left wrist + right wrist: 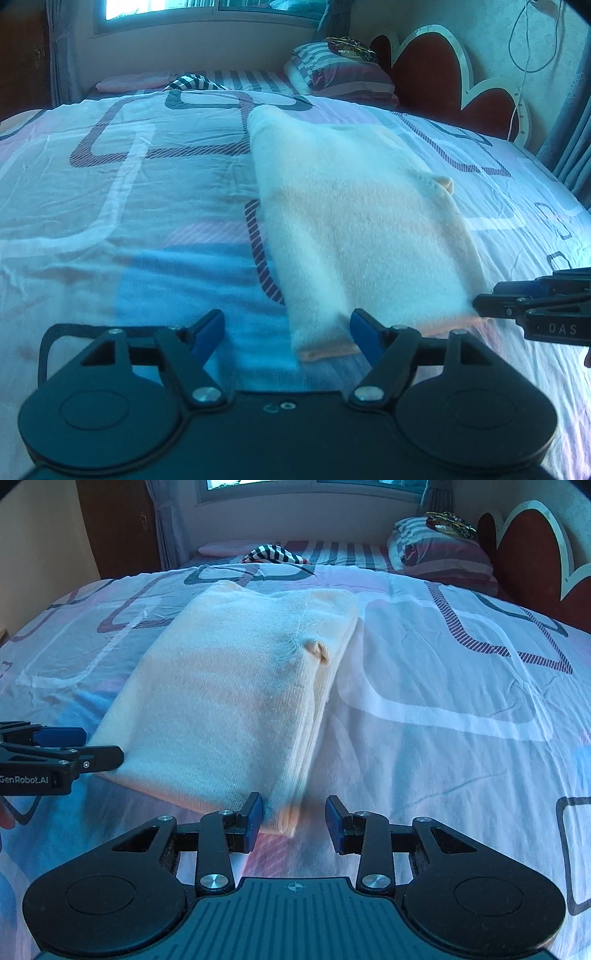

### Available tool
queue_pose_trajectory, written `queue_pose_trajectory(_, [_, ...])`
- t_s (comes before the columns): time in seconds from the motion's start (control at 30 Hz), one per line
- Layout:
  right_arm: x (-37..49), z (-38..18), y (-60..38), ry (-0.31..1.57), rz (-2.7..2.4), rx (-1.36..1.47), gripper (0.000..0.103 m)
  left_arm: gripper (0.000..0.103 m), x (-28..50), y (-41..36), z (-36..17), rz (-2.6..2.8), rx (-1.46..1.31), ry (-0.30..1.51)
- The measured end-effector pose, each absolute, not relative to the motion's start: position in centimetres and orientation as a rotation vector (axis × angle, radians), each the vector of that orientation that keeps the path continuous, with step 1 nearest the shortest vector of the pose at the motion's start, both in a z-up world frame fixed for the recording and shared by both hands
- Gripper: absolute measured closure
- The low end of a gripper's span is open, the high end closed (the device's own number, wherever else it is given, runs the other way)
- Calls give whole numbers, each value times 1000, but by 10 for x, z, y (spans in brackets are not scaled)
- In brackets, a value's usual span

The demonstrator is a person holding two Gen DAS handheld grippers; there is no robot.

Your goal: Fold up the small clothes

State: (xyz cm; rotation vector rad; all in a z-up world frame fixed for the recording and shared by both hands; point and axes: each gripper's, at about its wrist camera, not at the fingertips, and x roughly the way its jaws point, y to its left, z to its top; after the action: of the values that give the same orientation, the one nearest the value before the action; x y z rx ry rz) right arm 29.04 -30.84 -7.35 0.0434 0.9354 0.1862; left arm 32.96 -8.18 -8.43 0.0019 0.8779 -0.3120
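Left wrist view: left gripper has jaws spread wide, nothing between the pads. Its right blue pad sits at the near edge of the folded sweater; can't tell if it touches. Left pad hangs over bare bed sheet.

Sweater is cream/pale peach knit, folded into a long rectangle, flat on the bed, running from near centre to far. One small fabric tab sticks up on its right side. Near hem shows a peach band.

Right gripper enters from the right edge of that view, tip just beside the sweater's near right corner.

Right wrist view: right gripper jaws partly open, not gripping anything. Near right corner of the sweater lies just beyond the gap, next to the left pad; stacked layers are visible along the sweater's right edge. Left gripper shows at the left edge, tip at the sweater's near left corner, fingers seen side-on.

Far end of the bed: striped pillow at right, black-and-white striped cloth centre, red headboard far right, window behind.
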Motion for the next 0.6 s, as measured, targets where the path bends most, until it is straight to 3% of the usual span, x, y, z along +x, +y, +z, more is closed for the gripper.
queue_pose_trajectory(0.27, [290, -79, -315, 930, 177, 102, 66, 18, 329, -84, -86, -313, 67, 874])
queue_pose_trajectory(0.3, [290, -79, -315, 928, 175, 101, 64, 15, 328, -84, -85, -307, 83, 877])
queue_pose_trajectory(0.4, [288, -79, -316, 920, 132, 83, 42, 13, 325, -80, -79, -295, 120, 871])
queue_pose_trajectory(0.6, [278, -53, -345, 824, 140, 254, 42, 18, 335, -50, -65, -304, -14, 829])
